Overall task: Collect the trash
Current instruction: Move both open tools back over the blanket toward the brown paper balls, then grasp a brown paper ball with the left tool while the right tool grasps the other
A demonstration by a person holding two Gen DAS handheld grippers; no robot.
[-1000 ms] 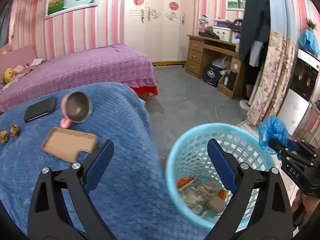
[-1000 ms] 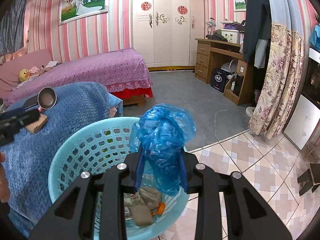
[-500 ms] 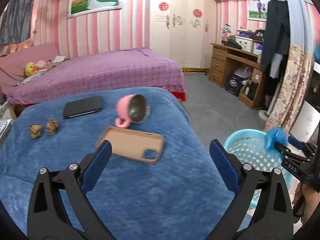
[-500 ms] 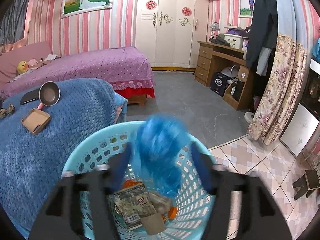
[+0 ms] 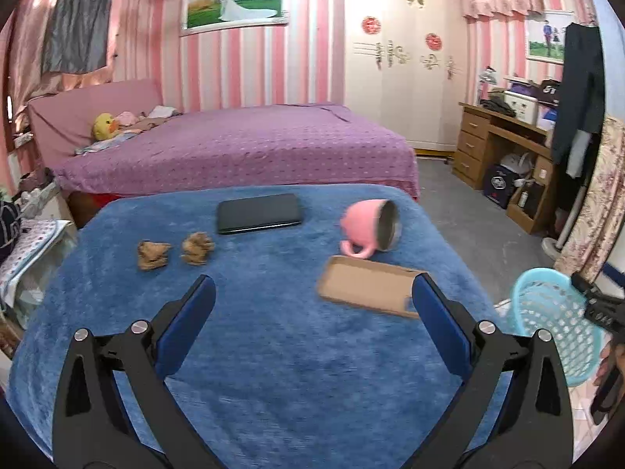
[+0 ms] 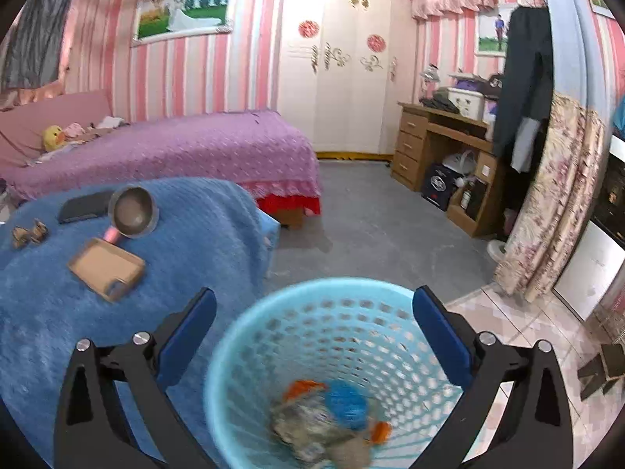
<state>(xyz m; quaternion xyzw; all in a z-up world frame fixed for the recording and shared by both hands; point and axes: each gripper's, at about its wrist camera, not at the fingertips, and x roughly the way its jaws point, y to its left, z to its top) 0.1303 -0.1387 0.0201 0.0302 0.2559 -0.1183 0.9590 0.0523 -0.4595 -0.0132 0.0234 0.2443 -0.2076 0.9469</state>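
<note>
Two crumpled brown paper wads lie on the blue blanket-covered table, ahead and left of my left gripper, which is open and empty above the blanket. My right gripper is open and empty over the light blue mesh trash basket. A blue plastic bag lies inside it on other trash. The basket also shows in the left wrist view, at the right beside the table. The wads show small in the right wrist view.
On the blanket lie a black phone, a tipped pink mug and a tan phone case. A purple bed stands behind. A wooden desk, hanging clothes and a floral curtain are at the right.
My right gripper opened and the blue bag dropped into the basket. My left gripper swung left from above the basket to over the blanket.
</note>
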